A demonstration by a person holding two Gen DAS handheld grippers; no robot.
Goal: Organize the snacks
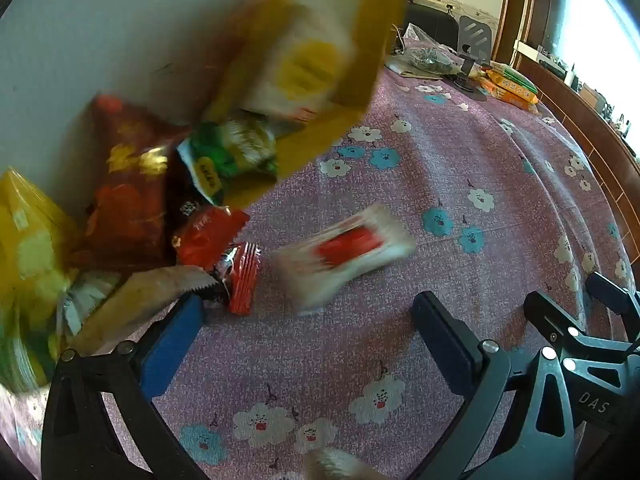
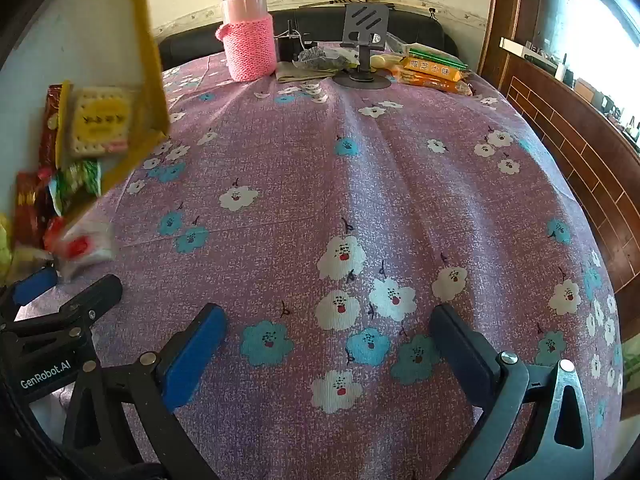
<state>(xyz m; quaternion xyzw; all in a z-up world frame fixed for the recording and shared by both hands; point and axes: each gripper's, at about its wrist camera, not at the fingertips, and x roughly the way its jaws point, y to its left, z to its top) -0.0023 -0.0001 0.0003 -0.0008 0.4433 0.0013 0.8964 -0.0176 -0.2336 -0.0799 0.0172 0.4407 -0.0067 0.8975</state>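
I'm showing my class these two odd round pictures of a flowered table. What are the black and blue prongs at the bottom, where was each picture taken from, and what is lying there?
The prongs are two handheld grippers, each with a wide-angle camera looking along its fingers. One picture comes from the left gripper, the other from the right gripper. Both stand open and hold nothing. Below them is a flowered tablecloth. At its left, a tilted yellow box is spilling snack packets; a white-and-red packet looks blurred, probably moving. At the far end stand a pink flask, a phone stand and orange biscuit packs.

"GenRobot.AI" on left tool (image 2: 60, 300); "DAS" on right tool (image 1: 560, 300).
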